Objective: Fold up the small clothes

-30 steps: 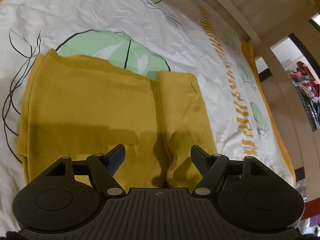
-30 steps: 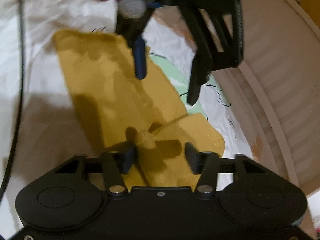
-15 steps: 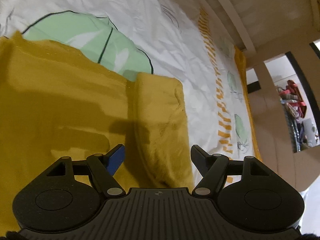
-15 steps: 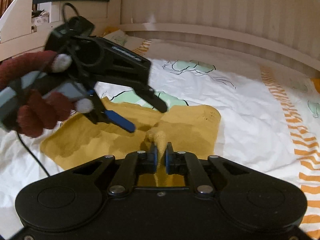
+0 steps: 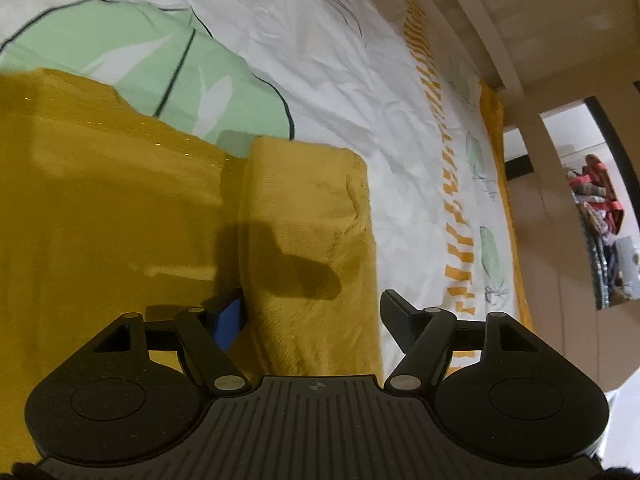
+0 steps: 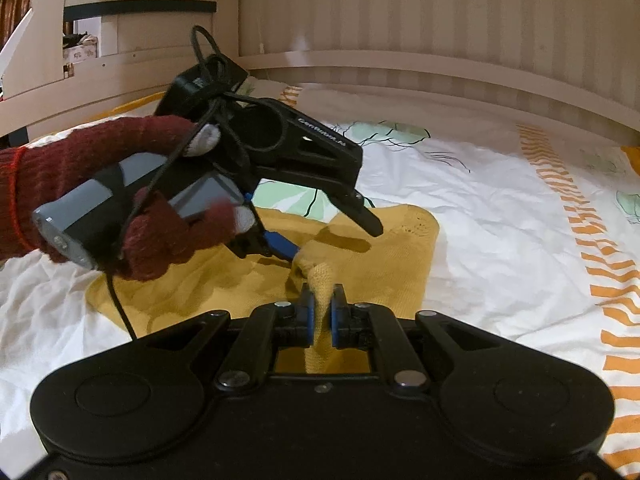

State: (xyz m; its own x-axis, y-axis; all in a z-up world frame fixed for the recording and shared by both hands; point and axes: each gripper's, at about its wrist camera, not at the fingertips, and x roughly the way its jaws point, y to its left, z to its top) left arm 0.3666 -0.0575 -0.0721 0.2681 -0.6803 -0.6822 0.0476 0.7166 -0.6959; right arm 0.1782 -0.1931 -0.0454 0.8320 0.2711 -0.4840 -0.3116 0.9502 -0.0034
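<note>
Mustard knit garment point(image 6: 384, 256): soft, limp; right hand-held gripper point(image 6: 322, 312) pinches a fold; left hand-held gripper point(image 5: 312, 312), jaws just narrowing, straddles folded edge.

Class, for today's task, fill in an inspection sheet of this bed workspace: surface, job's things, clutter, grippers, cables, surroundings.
Surface: white bedsheet with green leaf prints and orange dashes, wrinkled.
Job's things: one mustard knit garment lying on the sheet, its right part folded into a narrower strip.
Clutter: nothing seen on the sheet.
Grippers: right gripper shut on a raised pinch of the garment; left gripper open, jaws straddling the strip and just been closing, pads not pressing; it is held by a hand in a dark red glove.
Cables: black cable hanging from the left gripper onto the sheet.
Surroundings: pale wooden bed rail; clothes pile past the bed.
</note>
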